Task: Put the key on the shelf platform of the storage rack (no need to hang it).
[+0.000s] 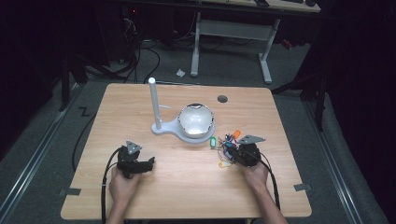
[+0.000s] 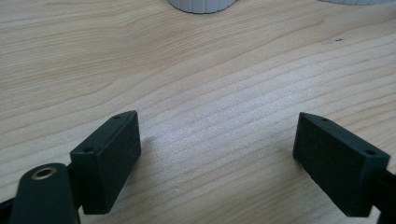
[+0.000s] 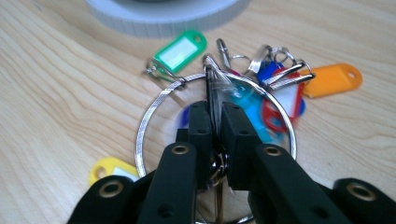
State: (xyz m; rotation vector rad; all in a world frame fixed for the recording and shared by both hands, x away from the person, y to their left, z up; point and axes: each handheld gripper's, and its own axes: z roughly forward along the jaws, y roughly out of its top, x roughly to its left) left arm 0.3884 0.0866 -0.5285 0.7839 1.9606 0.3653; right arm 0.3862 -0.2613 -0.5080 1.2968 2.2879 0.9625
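Observation:
A bunch of keys and coloured tags on a large metal ring (image 3: 150, 113) lies on the wooden table (image 1: 187, 186), at the right of the high view (image 1: 227, 144). Its tags include a green one (image 3: 181, 50), an orange one (image 3: 334, 79) and a yellow one (image 3: 109, 170). My right gripper (image 3: 215, 109) is shut on a thin metal piece of the bunch that stands up between its pads; in the high view it (image 1: 231, 153) points left into the bunch. At the left, my left gripper (image 1: 150, 163) rests low over bare wood, and its jaws (image 2: 217, 135) stand wide open with nothing between them.
A white stand with a tall post (image 1: 153, 102) and a shiny dome (image 1: 196, 120) sits mid-table, just behind the keys; its ribbed base edge (image 3: 163, 21) is close ahead of the right gripper. A round cable hole (image 1: 222, 99) lies near the far edge.

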